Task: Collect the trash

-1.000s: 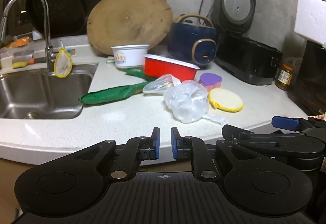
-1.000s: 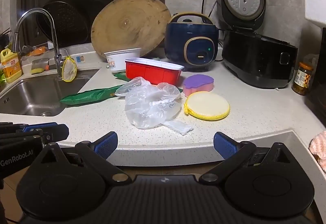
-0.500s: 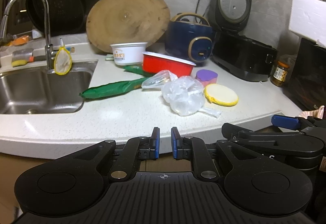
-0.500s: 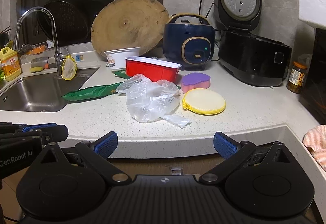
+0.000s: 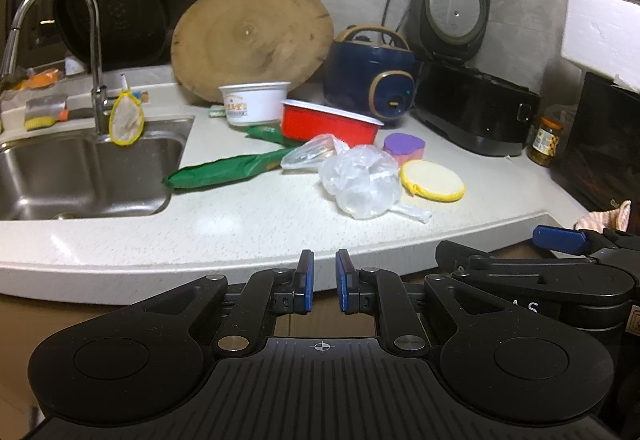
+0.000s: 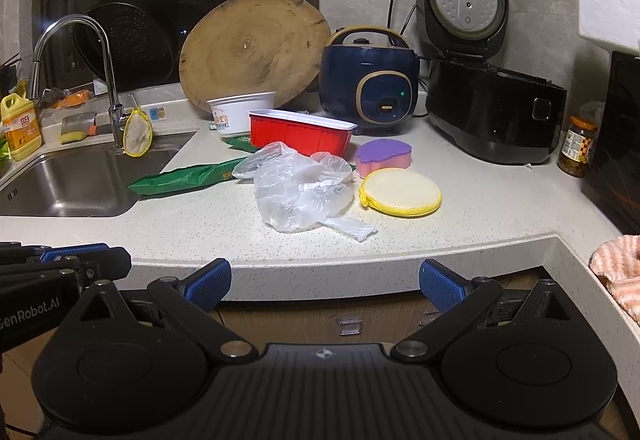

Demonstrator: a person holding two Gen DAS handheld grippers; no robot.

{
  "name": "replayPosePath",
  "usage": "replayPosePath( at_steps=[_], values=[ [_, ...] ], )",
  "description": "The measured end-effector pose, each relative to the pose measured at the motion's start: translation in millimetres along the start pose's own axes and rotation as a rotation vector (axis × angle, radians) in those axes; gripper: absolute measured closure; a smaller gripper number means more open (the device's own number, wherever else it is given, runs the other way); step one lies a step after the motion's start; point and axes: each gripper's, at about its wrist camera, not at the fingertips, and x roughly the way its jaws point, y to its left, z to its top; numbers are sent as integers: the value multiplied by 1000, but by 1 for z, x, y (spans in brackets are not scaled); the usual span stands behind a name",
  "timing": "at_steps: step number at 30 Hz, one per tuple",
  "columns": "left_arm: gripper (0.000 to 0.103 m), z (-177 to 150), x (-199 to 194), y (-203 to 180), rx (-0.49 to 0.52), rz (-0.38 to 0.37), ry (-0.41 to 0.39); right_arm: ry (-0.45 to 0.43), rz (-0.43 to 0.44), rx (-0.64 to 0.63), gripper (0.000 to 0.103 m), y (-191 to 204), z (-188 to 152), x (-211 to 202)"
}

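A: Where are the grippers?

B: Both hang off the near edge of the table, over nothing. The left gripper has its blue pads almost together, a narrow slit between them and nothing in it. The right gripper stands wide apart, empty too. Each shows at the edge of the other's view, side by side.

A: What can't you make out?

B: The hands holding them are out of sight. A pink striped cloth at the far right is cut off by the frame, and the print on the white cup is too small to read.

A: And the trash?

B: A crumpled clear plastic bag lies mid-table, nearest the grippers. Left of it is a long green wrapper, reaching toward the sink. Behind the bag sits a red tray, partly hiding a second green packet.

A: Anything else around?

B: A yellow-rimmed round sponge just right of the bag, a purple sponge behind that. Farther back a wooden board leans on the wall beside a blue cooker and a black one with its lid up.

A: Pose?

B: Both point forward and slightly down at the table.
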Motion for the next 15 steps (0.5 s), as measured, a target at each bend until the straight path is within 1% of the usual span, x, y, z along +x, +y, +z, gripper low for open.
replayPosePath(
  at_steps=[15],
  values=[
    [87,-1,-8,1,3,-8,-9,-6,-5,-4,2,0,1,-2]
  ],
)
